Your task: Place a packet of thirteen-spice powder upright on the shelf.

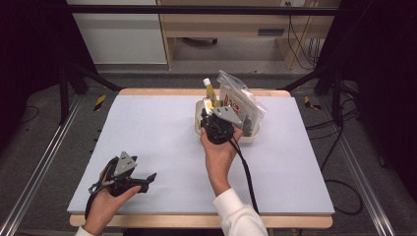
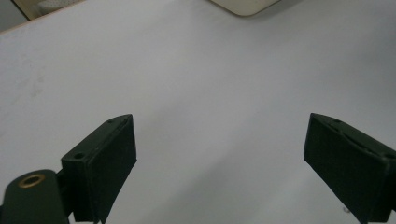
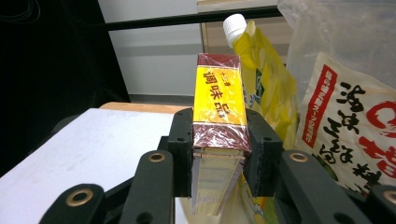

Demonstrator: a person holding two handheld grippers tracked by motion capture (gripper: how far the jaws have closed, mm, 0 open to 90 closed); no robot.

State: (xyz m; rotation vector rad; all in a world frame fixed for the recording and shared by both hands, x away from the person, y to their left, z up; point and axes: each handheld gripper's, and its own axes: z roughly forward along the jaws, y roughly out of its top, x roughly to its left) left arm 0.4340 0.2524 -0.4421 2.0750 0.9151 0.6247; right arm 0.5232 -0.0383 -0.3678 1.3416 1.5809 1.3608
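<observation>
From the high view, a person stands at the near edge of a counter (image 1: 147,137) covered in pale grey, with both forearms reaching in from below. The left claw (image 1: 147,178) rests low over the near left part of the counter, held in the left hand (image 1: 105,199), its two black jaws spread apart with nothing between them. The right hand (image 1: 219,152), in a white sleeve (image 1: 241,214), holds the right claw (image 1: 209,115) at a white tray (image 1: 248,139) near the far middle of the counter. In the tray stand a yellow pouch with a white cap (image 1: 208,88) and a large clear bag with red print (image 1: 241,105), both leaning toward the far side.

In the left gripper view, the two black jaws rise from the bottom corners, standing wide, with bare grey counter (image 2: 210,93) between them. A rounded corner of the white tray (image 2: 245,5) shows at the top edge, well apart from the jaws.

In the right gripper view, the right claw (image 3: 219,149) is clamped on a tall narrow box wrapped in yellow and dark red (image 3: 219,107), its pads pressing both narrow sides. The box stands upright between the jaws. Just behind it is the yellow pouch (image 3: 266,84), with its white cap (image 3: 234,28) above the top of the box. To the right, the clear bag (image 3: 345,107) shows a white label with red and black lettering. The grey counter (image 3: 84,144) stretches away on the left.
</observation>
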